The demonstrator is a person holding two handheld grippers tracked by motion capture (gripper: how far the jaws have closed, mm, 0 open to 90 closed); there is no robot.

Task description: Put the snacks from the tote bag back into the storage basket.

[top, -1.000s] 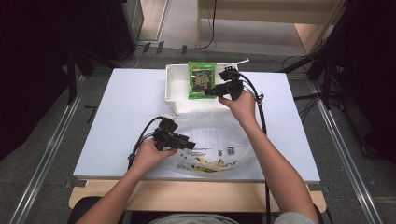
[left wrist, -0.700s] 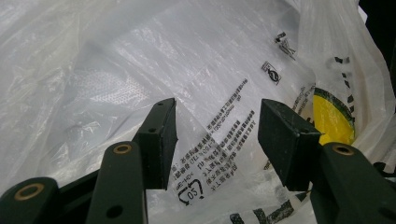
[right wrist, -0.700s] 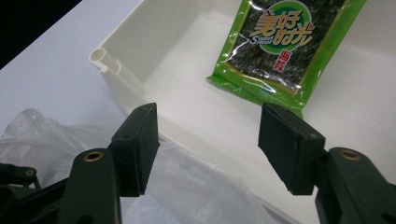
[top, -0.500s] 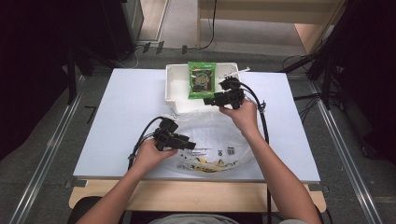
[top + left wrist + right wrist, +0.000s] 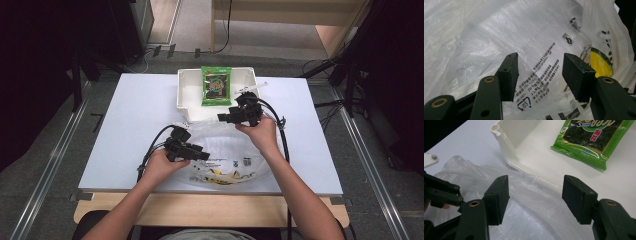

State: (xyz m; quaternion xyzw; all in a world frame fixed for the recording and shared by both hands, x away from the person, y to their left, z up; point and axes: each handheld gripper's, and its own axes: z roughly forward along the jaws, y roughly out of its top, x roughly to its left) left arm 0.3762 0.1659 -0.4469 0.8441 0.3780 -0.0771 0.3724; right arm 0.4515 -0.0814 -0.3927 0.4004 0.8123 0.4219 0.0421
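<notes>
we kept our left tongs [image 5: 539, 75] released and empty just over the clear plastic bag [image 5: 227, 150], ready to pinch its film open. our right tongs [image 5: 535, 197] were released too, above the bag's far edge, the green snack packet [image 5: 216, 85] waiting beyond them in the white tray [image 5: 186, 95].

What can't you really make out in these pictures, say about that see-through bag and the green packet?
- Plastic bag: high view, its mouth can't be traced; clear film blends with the table.
- Bag's print: left gripper view, too small and creased to read.
- Green packet: right gripper view, top edge cuts its label.
- White tray: high view, the packet hides its floor.
</notes>
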